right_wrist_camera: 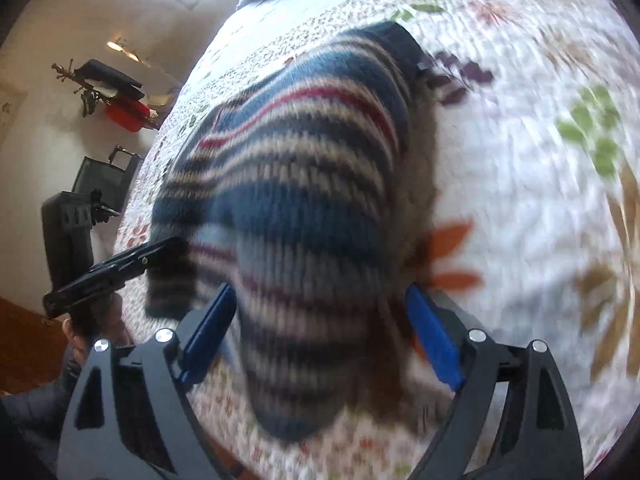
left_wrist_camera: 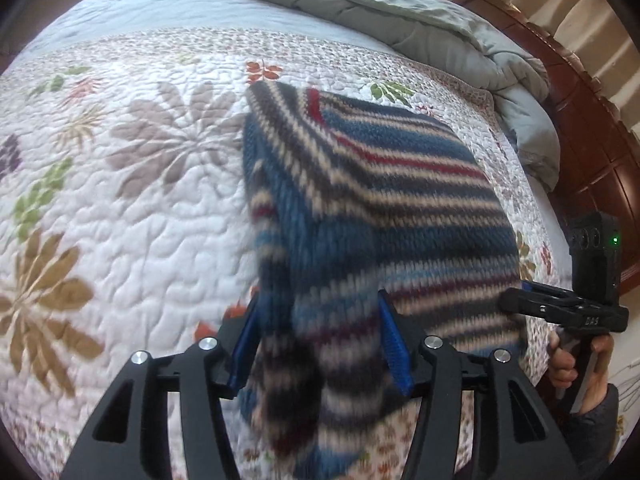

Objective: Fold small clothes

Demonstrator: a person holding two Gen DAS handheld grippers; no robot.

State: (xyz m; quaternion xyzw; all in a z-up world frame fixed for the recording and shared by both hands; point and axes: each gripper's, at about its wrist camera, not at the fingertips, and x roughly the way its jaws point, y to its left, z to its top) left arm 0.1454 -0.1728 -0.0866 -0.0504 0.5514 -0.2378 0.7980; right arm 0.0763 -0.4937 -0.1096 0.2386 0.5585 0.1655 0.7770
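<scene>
A small knitted garment striped in blue, cream, grey and red (left_wrist_camera: 372, 184) lay folded on the white quilted bedspread with its brown, green and orange flower pattern (left_wrist_camera: 120, 184), its near end blurred and reaching down between the fingers of both tools. The left gripper (left_wrist_camera: 320, 344) pointed steeply down at the bed, its blue ribbed pads (left_wrist_camera: 394, 348) set about halfway apart with a thick fold of the knit between them; whether the pads pressed on the wool could not be told through the blur. The right gripper (right_wrist_camera: 320, 336) also tilted steeply down, its blue pads (right_wrist_camera: 434, 336) spread wide on either side of the garment's rounded end and standing clear of it, holding nothing. In the left wrist view a hand (left_wrist_camera: 576, 364) in a dark sleeve gripped the right tool's black handle at the bed's edge. Beyond the garment a rumpled grey-blue duvet (left_wrist_camera: 400, 12) was heaped against a dark wooden headboard (left_wrist_camera: 592, 128)
</scene>
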